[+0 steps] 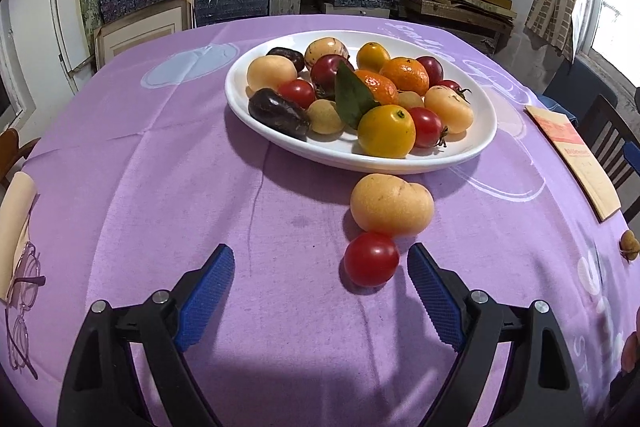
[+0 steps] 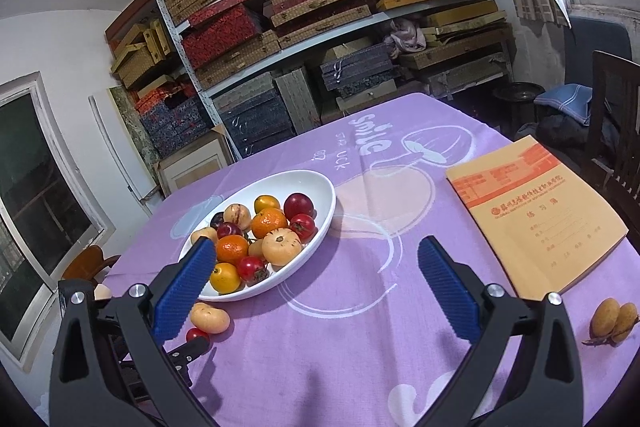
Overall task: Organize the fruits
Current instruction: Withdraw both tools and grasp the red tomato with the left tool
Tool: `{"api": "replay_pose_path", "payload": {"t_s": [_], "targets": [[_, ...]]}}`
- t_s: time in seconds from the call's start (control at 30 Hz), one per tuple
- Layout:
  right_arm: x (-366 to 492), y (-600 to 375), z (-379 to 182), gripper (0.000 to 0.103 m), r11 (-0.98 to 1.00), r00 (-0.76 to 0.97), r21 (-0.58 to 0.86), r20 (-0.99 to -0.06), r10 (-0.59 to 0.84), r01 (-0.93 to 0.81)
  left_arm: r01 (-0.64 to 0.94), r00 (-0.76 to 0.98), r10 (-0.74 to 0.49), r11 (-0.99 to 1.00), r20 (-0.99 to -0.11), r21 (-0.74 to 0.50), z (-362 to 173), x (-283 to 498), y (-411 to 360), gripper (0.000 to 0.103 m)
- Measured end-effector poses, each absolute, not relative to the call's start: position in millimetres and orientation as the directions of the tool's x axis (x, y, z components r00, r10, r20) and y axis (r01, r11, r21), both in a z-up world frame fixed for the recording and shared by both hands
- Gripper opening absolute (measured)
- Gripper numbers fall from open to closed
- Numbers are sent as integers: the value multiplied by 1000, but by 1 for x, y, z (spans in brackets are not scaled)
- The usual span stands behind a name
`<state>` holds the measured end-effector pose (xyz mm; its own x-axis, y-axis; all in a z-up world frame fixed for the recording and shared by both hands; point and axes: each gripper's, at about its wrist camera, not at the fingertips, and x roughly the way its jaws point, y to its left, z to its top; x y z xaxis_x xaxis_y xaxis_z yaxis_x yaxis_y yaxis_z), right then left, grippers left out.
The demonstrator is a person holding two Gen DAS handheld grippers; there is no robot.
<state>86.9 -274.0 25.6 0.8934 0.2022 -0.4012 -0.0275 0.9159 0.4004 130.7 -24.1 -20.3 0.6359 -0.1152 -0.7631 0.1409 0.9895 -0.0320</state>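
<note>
Blue pads (image 1: 208,301) of our left gripper (image 1: 322,265) stand wide apart above the purple tablecloth (image 1: 160,187), gripping nothing; a red cherry tomato (image 1: 371,259) lies just inside the right pad, touching a pale yellow fruit (image 1: 392,205) beside the white plate (image 1: 472,143) heaped with fruit. Our right gripper (image 2: 316,267) is likewise open and empty, with a notebook (image 2: 536,219) and two small brown fruits (image 2: 614,321) to its right

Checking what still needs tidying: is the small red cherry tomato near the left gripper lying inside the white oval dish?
No, the small red cherry tomato lies on the purple tablecloth, outside the white oval dish.
</note>
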Motion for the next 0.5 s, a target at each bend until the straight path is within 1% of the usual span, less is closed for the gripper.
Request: {"api": "replay_pose_path", "payload": {"t_s": [0.03, 0.1, 0.17, 0.37, 0.4, 0.43, 0.47, 0.5], "targets": [[87, -274, 25, 99, 916, 894, 401, -401, 201, -26, 151, 631, -124, 988, -766, -36, -21, 132, -25, 83], [88, -276, 25, 99, 916, 894, 400, -403, 197, -21, 179, 611, -149, 983, -778, -48, -24, 135, -28, 63], [88, -277, 25, 99, 915, 894, 404, -403, 196, -18, 189, 614, -155, 981, -774, -46, -23, 135, -29, 60], [87, -279, 25, 99, 911, 895, 412, -400, 198, -17, 200, 612, -175, 978, -772, -63, -23, 134, -30, 60], [87, -279, 25, 99, 911, 895, 412, -400, 198, -17, 203, 611, -178, 977, -771, -65, -22, 134, -30, 58], [87, -279, 25, 99, 911, 895, 413, -400, 198, -17, 208, 611, -183, 976, -770, -66, -22, 134, -31, 54], [87, -280, 25, 99, 911, 895, 412, -400, 197, -17, 218, 610, -192, 974, -769, -70, -22, 134, -33, 45], [87, -280, 25, 99, 910, 895, 413, -400, 198, -16, 225, 609, -196, 972, -768, -70, -22, 134, -34, 39]]}}
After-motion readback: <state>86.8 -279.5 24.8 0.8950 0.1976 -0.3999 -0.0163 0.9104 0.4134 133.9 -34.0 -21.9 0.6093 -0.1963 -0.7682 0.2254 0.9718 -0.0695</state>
